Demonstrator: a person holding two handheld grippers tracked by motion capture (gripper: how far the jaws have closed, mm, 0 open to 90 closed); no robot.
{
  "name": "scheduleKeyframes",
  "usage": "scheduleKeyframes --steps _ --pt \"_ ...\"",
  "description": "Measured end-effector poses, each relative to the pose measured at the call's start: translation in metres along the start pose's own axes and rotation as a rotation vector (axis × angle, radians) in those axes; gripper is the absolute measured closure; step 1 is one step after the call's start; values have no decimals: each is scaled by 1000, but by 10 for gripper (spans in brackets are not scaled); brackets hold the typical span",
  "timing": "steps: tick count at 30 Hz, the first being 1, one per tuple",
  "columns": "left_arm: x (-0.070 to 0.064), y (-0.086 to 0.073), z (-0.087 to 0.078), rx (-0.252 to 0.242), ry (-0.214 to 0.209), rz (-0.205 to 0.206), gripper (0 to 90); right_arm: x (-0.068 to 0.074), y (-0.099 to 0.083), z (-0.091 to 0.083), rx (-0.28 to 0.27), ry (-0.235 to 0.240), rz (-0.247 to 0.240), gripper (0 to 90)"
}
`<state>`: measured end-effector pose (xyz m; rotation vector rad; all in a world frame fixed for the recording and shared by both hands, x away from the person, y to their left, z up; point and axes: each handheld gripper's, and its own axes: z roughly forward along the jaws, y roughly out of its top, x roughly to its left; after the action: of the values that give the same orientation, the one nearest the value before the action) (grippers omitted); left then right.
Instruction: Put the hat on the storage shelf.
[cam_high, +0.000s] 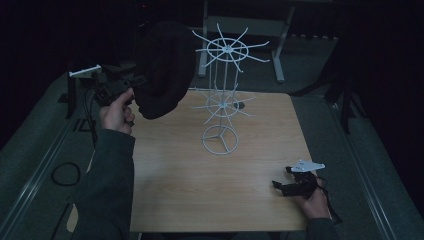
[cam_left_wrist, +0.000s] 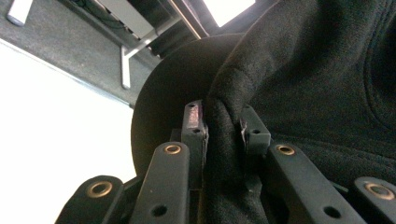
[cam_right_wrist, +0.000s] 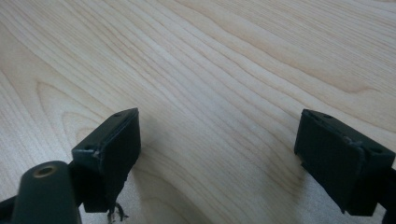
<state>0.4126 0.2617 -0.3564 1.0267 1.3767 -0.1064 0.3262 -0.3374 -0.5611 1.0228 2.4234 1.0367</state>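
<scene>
Up and to the right of my left gripper (cam_high: 131, 85) hangs the black cap (cam_high: 164, 70), pinched by a fold of its fabric between the jaws. Left gripper view confirms: both pads closed on a ridge of dark fleece-like cloth (cam_left_wrist: 224, 140), with the stiff round brim (cam_left_wrist: 163, 107) curving off behind the left pad.

Key relation: white wire rack (cam_high: 223, 95) stands just past the cap, farther from my left jaws on the same line. Its upper ring of prongs (cam_high: 227, 49) sits level with the cap's top; cap edge appears near the closest prong tips, though I cannot tell whether it touches them. Cap's bulk runs downward and slightly toward me from the grip point, so its opening likely has to swing over a prong. Left hand (cam_high: 117, 112) is the nearer one by far.

Right gripper (cam_high: 292, 186) rests low near the table's (cam_high: 175, 175) near-right edge, well apart from rack and cap. Its jaws stand wide apart, nothing between them, bare wood grain (cam_right_wrist: 210, 70) beneath.

Hard to read: scene is dim, cap is black against a dark background, its far outline is lost. Cap's underside and opening hidden from me. Lower prong tier (cam_high: 222, 105) partly masked by the cap.
</scene>
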Motion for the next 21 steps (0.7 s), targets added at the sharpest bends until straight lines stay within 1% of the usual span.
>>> scheduleKeyframes --steps 4,10,12,13,17,21 --pt "-1 -2 5 11 -4 -5 779 0 0 0 0 0 0 143" --pt "-1 -6 14 34 13 7 779 0 0 0 0 1 1 143" --pt "-1 -6 14 34 13 7 779 0 0 0 1 1 1 143" --pt "0 -7 16 42 27 4 779 0 0 0 1 1 1 143" --pt "1 -9 20 57 72 14 783 0 0 0 0 0 0 143" --pt "2 -12 23 71 114 34 788 0 0 0 1 1 0 143"
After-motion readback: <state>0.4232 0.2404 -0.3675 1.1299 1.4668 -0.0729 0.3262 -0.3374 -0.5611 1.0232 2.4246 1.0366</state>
